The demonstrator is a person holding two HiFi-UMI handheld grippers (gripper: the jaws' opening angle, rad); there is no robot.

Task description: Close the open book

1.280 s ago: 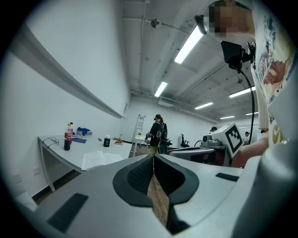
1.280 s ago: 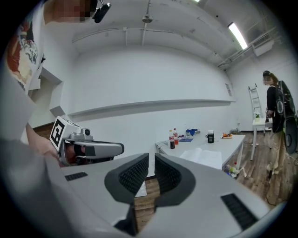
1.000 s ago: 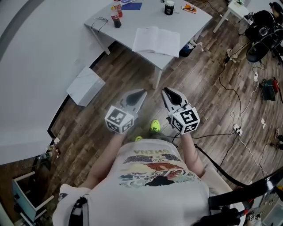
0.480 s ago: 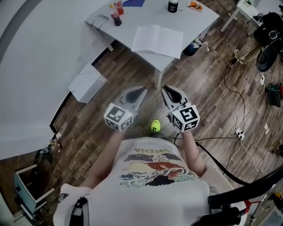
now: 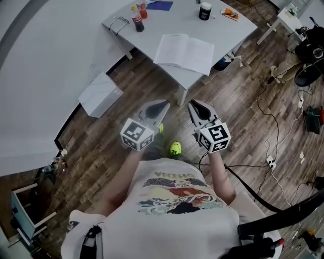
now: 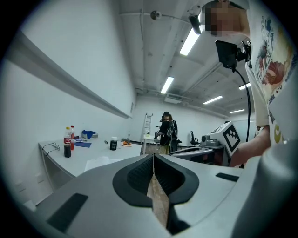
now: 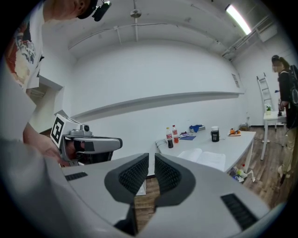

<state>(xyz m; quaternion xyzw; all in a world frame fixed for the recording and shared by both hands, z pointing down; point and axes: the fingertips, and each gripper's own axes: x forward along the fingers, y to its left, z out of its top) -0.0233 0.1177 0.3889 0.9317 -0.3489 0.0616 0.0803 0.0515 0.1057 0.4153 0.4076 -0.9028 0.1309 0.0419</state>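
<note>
- Left tongs [image 5: 163, 105] were pressed together, the pads meeting in one line with nothing pinched; right tongs [image 5: 193, 105] were closed too, only a thin slit between the pads, and empty
- Both were held out side by side above the floor, short of the table, each carrying a marker cube [image 5: 136, 135] with black-and-white square patterns and no letters
- And the open book [image 5: 185, 51] lay flat, pages up, at the near corner of the white table [image 5: 172, 20], well apart from both tongs; its print was too small to read
- Writing, then: the person's T-shirt [image 5: 177, 212] bore a printed picture under a word that looked like "CHINA", upside down in the head view
- At the far end of the table stood a dark-drink bottle [image 5: 137, 21] with a red label, brand not legible, a second bottle [image 5: 143, 9] near it, a black jar [image 5: 205, 11] with a white lid, a blue sheet [image 5: 161, 5] and something orange [image 5: 229, 14]
- The floor [image 5: 238, 101] was dark wood planking, with cables [image 5: 268, 121] trailing across it on the right and a white box [image 5: 100, 94] against the long white wall [image 5: 40, 76]
- A yellow-green shoe [image 5: 175, 147] showed on the floor between the two cubes
- Room beyond: strip lights [image 6: 190, 41] on a white ceiling, a ladder [image 6: 146, 125], and a person [image 6: 165, 132] standing by a small side table [image 5: 291, 17]
</note>
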